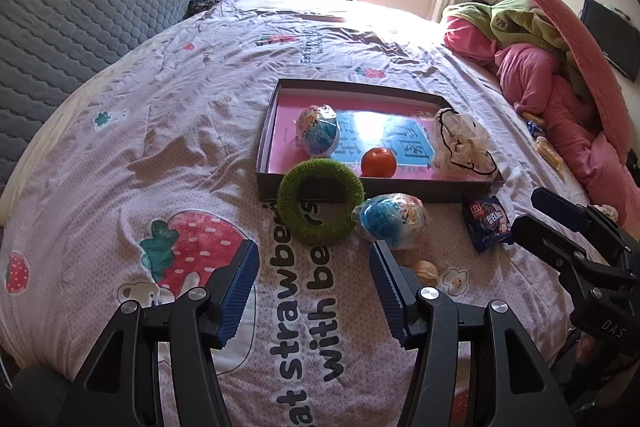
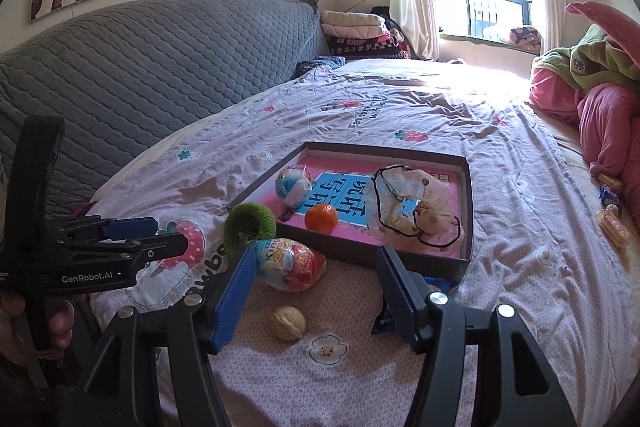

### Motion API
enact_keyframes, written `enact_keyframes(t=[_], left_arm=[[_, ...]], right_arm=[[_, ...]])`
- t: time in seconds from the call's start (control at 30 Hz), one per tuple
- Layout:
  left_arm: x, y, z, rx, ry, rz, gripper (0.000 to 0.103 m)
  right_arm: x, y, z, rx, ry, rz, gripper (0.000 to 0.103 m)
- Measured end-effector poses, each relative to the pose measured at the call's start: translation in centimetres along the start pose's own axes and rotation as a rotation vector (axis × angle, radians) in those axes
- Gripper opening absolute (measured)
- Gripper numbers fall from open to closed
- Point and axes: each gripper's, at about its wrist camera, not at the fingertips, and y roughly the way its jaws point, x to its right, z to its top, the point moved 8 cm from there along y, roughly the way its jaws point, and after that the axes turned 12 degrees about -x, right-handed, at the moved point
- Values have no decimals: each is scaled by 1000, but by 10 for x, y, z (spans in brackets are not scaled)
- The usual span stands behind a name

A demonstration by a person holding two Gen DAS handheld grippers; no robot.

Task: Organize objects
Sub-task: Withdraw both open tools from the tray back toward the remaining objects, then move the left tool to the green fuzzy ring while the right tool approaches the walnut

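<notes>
I have both sets of tongs hanging over the bed (image 1: 120,131), each spread wide with nothing between the pads. The box (image 1: 267,131) sits ahead with a wrapped egg (image 1: 318,131), an orange (image 1: 378,162) and a crumpled plastic bag (image 1: 464,143) already inside, so I judge the job partly done.

From the left tongs (image 1: 314,287), the green ring (image 1: 320,205) lies at twelve o'clock, leaning on the box's near wall, and the second wrapped egg (image 1: 390,221) sits at one o'clock, touching the ring. From the right tongs (image 2: 314,291), that egg is at eleven o'clock near the left pad, the walnut (image 2: 287,322) just below centre, and a dark snack packet (image 2: 384,319) at four o'clock, mostly hidden behind the right finger.

To do this step well, I'd send the left tongs for the ring and the right for the egg or walnut (they're crowded together, so one grab could nudge the neighbour). I'd come down on the ring's free rim, away from the box wall, and close gently. The egg's wrapper looks slick, so I'd straddle its middle. The walnut probably rolls; I'd centre it between the pads before closing.
</notes>
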Motion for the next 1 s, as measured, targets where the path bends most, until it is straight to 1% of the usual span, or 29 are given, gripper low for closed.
enact_keyframes(t=[0.17,0.27,0.33,0.37,0.4,0.47,0.57,0.7,1.0], left_arm=[[-2,10,-4,-17,4,0,59],[-6,16,-5,-26,-4,-1,59],[-9,19,-6,-32,-10,3,59],[-11,21,-7,-34,-13,4,59],[-12,23,-7,-39,-16,5,59],[-15,27,-8,-46,-22,6,59],[-18,31,-9,-53,-28,7,59],[-21,36,-9,-57,-33,8,59],[-25,46,-8,-49,-40,3,59]], right_arm=[[-4,13,-11,-43,-1,-18,62],[-8,23,-18,-77,8,0,62],[-11,29,-22,-96,10,0,67],[-11,31,-24,-100,5,-7,71],[-13,33,-26,-104,-1,-23,72],[-16,37,-28,-108,-36,-61,72],[-21,42,-32,-125,-64,-75,72],[-25,49,-38,-147,-63,-52,72],[-28,57,-43,-171,-65,-46,72]])
